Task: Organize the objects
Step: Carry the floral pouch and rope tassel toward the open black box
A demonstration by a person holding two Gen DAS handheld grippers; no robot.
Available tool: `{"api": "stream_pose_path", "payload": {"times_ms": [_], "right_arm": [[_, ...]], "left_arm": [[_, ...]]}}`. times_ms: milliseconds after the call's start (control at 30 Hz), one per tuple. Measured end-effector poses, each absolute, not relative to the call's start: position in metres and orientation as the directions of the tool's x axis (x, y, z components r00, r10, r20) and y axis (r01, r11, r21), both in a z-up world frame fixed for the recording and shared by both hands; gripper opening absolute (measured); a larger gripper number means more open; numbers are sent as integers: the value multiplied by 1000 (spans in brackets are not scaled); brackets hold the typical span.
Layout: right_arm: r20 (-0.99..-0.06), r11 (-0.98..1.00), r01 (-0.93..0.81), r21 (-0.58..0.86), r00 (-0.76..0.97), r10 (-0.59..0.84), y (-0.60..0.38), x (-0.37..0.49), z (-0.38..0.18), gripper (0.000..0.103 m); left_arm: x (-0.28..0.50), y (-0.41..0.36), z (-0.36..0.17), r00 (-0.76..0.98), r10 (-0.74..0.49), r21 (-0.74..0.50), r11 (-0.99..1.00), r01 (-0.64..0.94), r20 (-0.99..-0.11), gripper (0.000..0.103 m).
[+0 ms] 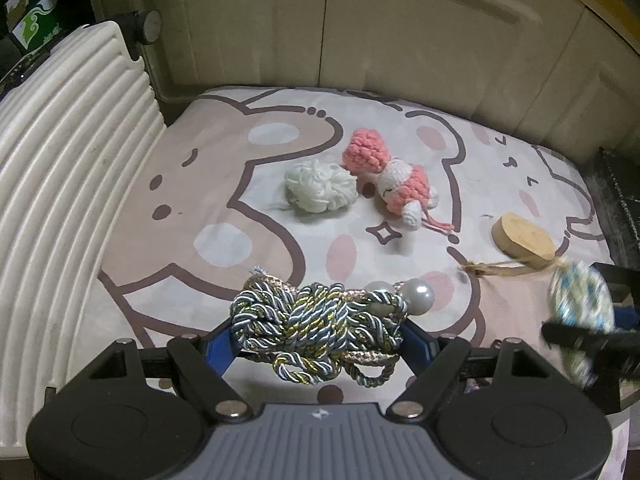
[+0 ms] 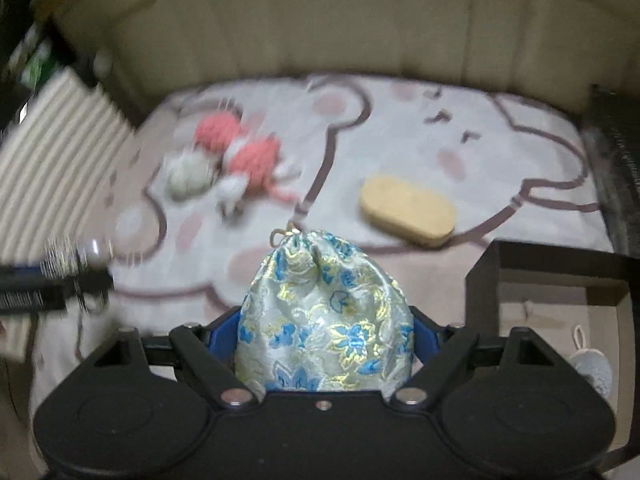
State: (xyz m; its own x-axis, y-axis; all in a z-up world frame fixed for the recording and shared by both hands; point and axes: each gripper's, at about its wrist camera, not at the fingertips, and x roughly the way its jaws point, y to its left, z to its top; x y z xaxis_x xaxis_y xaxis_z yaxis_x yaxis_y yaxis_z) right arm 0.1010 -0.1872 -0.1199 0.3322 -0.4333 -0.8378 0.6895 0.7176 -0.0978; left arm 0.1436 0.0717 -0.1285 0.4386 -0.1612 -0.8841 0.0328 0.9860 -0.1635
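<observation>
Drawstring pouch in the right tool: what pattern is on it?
Pale silvery satin drawstring pouch with blue and gold flowers; clearest in the right wrist view.

We are in a home, by the look of it a bedroom or living room. We see a soft cartoon-bear mat (image 1: 224, 184) spread before cream panelled cabinet doors (image 1: 360, 24), a white ribbed plastic board (image 1: 68, 152) at the left, and small keepsakes: 1 crocheted pink-and-white doll (image 1: 394, 178), 1 white yarn pompom (image 1: 320, 186).
</observation>
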Motion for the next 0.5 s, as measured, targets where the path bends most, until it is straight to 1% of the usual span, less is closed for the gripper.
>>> {"api": "stream_pose_path", "payload": {"times_ms": [233,500], "right_arm": [[-778,723,682,-109,395,-489,-182,101,-100,85],[-723,733,669,-125,444,-529,-168,89,-65,85]], "left_arm": [[142,66,-121,453,-171,-165,985,52,-875,82],[135,54,-98,504,-179,-173,983,59,-845,82]]}}
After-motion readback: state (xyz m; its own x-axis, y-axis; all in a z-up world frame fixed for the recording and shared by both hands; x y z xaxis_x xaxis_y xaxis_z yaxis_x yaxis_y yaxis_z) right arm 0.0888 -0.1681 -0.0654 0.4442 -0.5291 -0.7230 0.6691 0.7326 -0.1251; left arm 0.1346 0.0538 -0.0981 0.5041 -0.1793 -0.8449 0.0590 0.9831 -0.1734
